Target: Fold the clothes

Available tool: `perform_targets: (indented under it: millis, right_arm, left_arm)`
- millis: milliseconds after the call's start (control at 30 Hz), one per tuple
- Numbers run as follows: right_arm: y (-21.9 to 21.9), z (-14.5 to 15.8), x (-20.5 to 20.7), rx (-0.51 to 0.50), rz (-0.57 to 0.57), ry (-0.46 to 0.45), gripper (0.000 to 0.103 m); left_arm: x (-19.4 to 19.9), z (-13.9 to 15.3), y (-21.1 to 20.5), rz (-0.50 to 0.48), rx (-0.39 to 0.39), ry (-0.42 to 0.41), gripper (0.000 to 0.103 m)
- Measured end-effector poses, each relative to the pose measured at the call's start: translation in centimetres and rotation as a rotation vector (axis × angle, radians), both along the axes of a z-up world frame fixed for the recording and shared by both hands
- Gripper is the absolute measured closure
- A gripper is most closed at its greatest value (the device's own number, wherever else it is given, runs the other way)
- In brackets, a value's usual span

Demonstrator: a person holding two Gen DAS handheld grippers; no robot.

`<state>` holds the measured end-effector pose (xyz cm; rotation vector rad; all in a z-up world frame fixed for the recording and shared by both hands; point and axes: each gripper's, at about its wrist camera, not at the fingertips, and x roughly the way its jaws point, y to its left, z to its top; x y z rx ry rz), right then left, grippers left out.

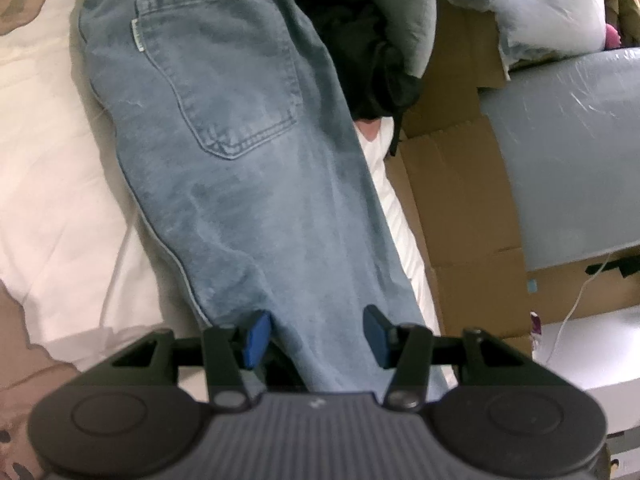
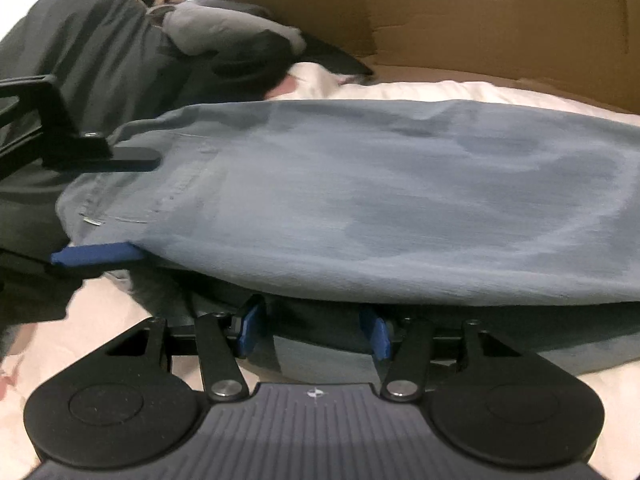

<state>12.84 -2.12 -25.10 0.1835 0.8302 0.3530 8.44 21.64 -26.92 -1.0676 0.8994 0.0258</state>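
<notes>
The left gripper (image 1: 316, 334) stands with its blue-padded jaws spread, and a leg of the faded light-blue denim jeans (image 1: 224, 152) runs up between them; the pads sit at either side of the cloth with a gap showing, so nothing is pinched. In the right wrist view this same gripper (image 2: 120, 208) shows at the left of the jeans, one blue finger (image 2: 96, 254) lying flat under the denim edge and the black one above the cloth.

The right gripper (image 2: 314, 330) is likewise spread. Its blue pads reach under the overhanging fold of the jeans (image 2: 360, 200), where a lower layer of denim lies between them; whether the pads touch that layer cannot be told from the shadow.

The jeans lie stretched out on a white bedsheet with pale brown patches (image 1: 52, 152), back pocket facing up, running along the bed's edge nearest the cardboard. Beyond the waist end, toward the far end of the bed, sits a heap of dark grey and black clothing (image 1: 360, 40), with a lighter grey garment (image 2: 224, 28) bunched on top. Flat brown cardboard boxes (image 1: 460, 184) stand just beside that edge of the bed, and a grey plastic-wrapped panel (image 1: 568, 152) rests across them.
</notes>
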Motion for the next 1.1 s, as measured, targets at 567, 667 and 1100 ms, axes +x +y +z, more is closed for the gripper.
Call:
perform_targets:
  millis: [567,667,1100]
  right_arm:
    - [1.6,-0.2,-1.9,0.036,0.150,-0.057,0.044]
    - [2.0,0.3,-2.1,0.037,0.186,-0.070,0.044]
    - [8.3,1.2,-3.4,-0.128,0.381,-0.176,0.042]
  left_arm:
    - [-4.6,0.6,2.9,0.009,0.117,0.031,0.044]
    - [-5.3,-0.2,4.2,0.033,0.131,0.070,0.044]
    - [-6.1,-1.0,5.9,0.076,0.146,0.113,0.044]
